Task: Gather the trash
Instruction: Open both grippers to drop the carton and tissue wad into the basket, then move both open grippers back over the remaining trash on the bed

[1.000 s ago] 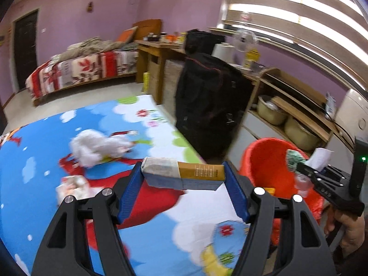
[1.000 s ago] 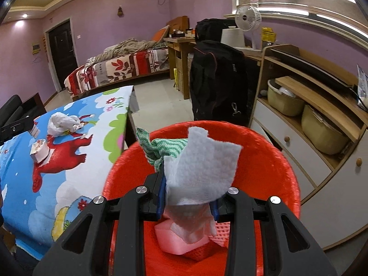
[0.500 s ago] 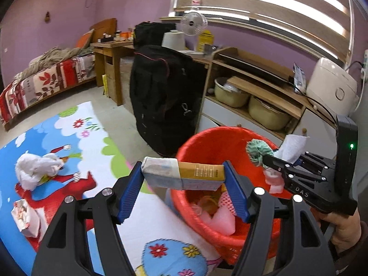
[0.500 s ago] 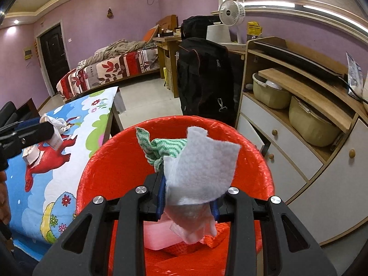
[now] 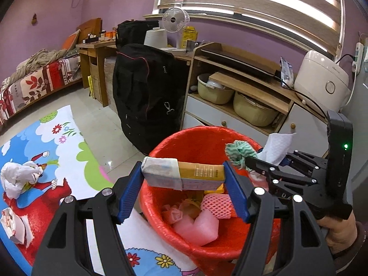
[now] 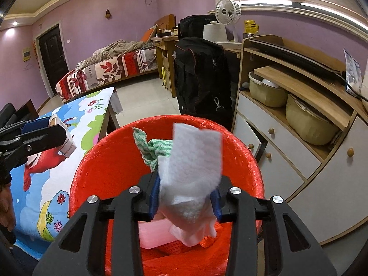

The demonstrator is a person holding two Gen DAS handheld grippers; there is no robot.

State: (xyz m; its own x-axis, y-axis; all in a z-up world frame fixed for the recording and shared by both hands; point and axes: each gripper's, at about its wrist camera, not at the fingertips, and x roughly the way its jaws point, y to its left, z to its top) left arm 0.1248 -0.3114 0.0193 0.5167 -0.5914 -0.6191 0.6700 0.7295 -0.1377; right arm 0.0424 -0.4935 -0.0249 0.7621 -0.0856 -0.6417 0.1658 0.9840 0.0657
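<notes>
White wipe (image 6: 195,161) bunched with green cloth (image 6: 156,148) between the fingers (image 6: 154,191) of the right gripper (image 6: 185,199), directly above the red bin (image 6: 241,142), jaws easing open yet pads touching the wad. Small carton (image 5: 182,176) clamped crosswise in the left gripper (image 5: 182,192), long axis spanning pad to pad, poised over the bin's near rim beside the surface (image 5: 69,151). Right load nearer the bin's middle; straight drop likely. Crumpled tissue (image 5: 18,178) well left of the bin.
</notes>
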